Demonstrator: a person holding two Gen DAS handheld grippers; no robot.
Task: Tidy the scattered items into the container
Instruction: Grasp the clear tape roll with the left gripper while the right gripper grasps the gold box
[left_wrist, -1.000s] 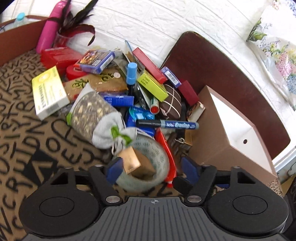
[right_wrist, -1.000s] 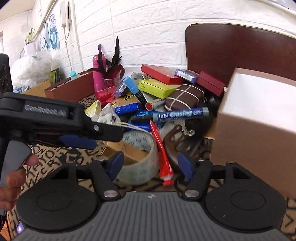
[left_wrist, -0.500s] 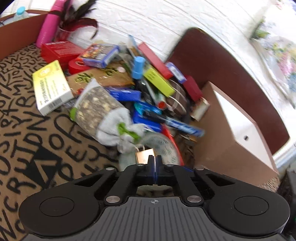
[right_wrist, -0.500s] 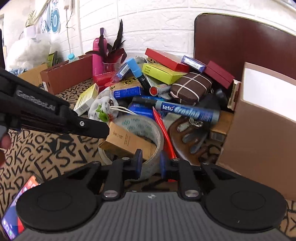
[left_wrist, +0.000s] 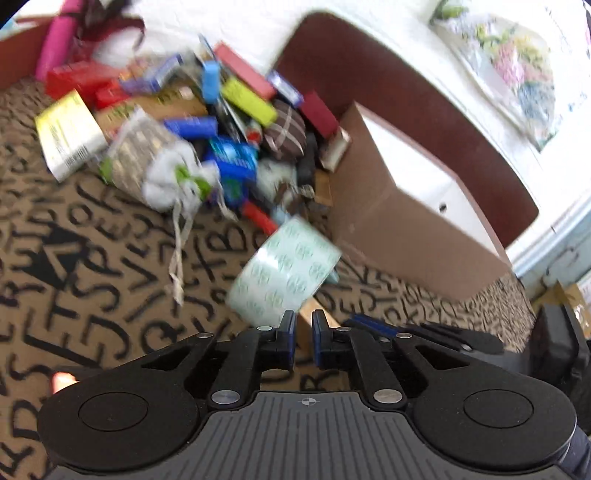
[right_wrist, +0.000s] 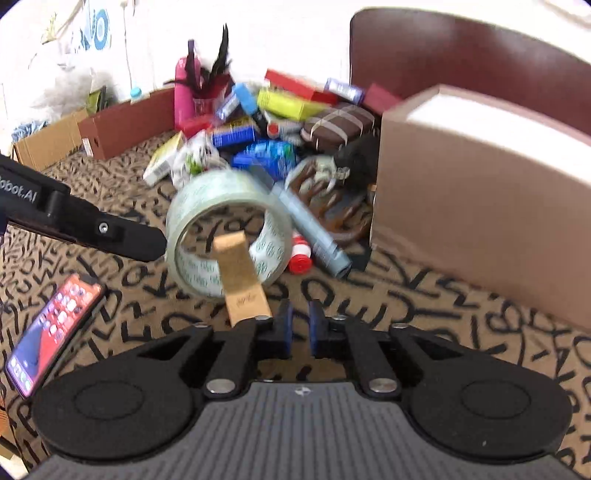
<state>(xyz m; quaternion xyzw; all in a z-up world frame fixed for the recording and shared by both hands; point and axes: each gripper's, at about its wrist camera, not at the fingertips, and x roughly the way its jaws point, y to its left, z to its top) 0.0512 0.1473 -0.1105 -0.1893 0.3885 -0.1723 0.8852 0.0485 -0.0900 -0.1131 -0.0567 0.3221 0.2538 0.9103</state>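
Note:
A roll of clear tape with green print (left_wrist: 284, 266) (right_wrist: 225, 229) stands on edge in front of the pile of small items (left_wrist: 221, 122) (right_wrist: 273, 122). A small tan box (right_wrist: 242, 277) pokes through the roll and shows at my left gripper (left_wrist: 303, 334), whose jaws are nearly closed with a narrow gap on the box's edge (left_wrist: 308, 321). My right gripper (right_wrist: 299, 326) is nearly closed, just right of the tan box, with nothing between its jaws. The brown cardboard container (left_wrist: 413, 192) (right_wrist: 480, 192) stands to the right. Both views are blurred.
A grey-blue marker (right_wrist: 310, 225) and a red-capped tube (right_wrist: 300, 254) lie beside the roll. A phone (right_wrist: 51, 332) lies at front left. A dark chair back (left_wrist: 406, 92) stands behind the container. A long brown box (right_wrist: 125, 125) lies at left rear.
Both grippers closed from wide open and pulled back from the pile. The tape roll and tan box came with them and the roll tipped onto its edge. The marker slid down beside it.

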